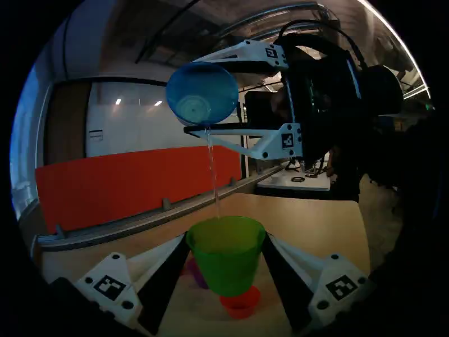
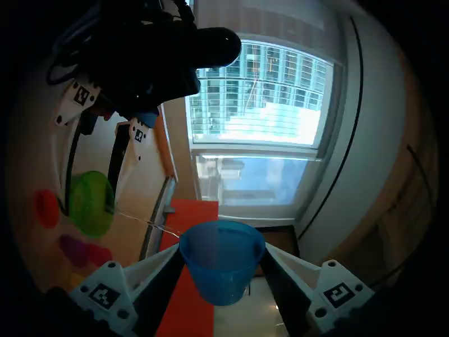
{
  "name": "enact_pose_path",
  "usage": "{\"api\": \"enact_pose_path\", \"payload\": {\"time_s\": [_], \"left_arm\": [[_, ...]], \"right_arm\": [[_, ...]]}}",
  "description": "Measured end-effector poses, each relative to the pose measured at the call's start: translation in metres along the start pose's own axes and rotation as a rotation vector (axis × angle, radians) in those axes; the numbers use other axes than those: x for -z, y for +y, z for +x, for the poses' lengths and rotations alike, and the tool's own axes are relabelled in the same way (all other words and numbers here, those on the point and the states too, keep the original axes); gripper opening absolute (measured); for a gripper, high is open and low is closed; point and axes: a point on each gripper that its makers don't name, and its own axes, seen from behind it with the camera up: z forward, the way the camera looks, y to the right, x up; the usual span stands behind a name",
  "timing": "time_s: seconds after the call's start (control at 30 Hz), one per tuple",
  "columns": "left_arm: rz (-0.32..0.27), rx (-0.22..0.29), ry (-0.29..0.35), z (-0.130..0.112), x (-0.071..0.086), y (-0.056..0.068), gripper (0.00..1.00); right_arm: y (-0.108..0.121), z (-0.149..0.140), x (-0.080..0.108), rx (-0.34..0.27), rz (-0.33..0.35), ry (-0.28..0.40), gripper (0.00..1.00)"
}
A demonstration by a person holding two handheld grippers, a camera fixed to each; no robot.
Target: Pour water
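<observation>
Green cup [image 1: 226, 261], pinched in my left gripper [image 1: 225, 242], caught a water stream [image 1: 212, 174] from the blue cup [image 1: 202, 92] clamped in my right gripper [image 1: 192, 95]; it half hid a red cup [image 1: 241, 304] and a purple cup [image 1: 196, 273].

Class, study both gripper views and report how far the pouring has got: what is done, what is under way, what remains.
Done: left gripper holds the green cup upright; right gripper holds the blue cup raised and tipped above it. Under way: a thin water stream falls into the green cup. Left: emptying and righting the blue cup; remaining water cannot be judged.
</observation>
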Motion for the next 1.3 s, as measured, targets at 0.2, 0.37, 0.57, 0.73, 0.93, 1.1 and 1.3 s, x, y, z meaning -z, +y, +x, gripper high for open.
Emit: {"api": "enact_pose_path", "payload": {"time_s": [0.2, 0.37, 0.57, 0.73, 0.93, 1.1, 1.3], "left_arm": [[0.0, 0.0, 0.004, 0.001, 0.0, 0.001, 0.88], [0.003, 0.003, 0.007, 0.002, -0.001, 0.0, 0.88], [0.005, 0.004, 0.011, 0.003, 0.0, -0.001, 0.88], [0.005, 0.006, 0.013, 0.004, 0.0, -0.001, 0.88], [0.007, 0.004, 0.011, 0.003, 0.0, 0.0, 0.88], [0.01, 0.003, 0.012, 0.004, 0.001, -0.001, 0.88], [0.014, 0.0, 0.014, 0.004, 0.001, -0.003, 0.88]], "right_arm": [[0.001, 0.003, 0.001, 0.023, -0.002, 0.004, 0.9], [0.003, 0.005, 0.001, 0.038, -0.003, 0.008, 0.89], [0.004, 0.008, 0.002, 0.042, -0.005, 0.013, 0.9], [0.003, 0.008, 0.002, 0.032, -0.004, 0.015, 0.9], [-0.001, 0.007, 0.004, 0.0, -0.002, 0.017, 0.89], [-0.003, 0.001, 0.007, -0.086, -0.003, 0.01, 0.89], [-0.003, -0.005, 0.017, -0.249, -0.003, 0.014, 0.89]]}}
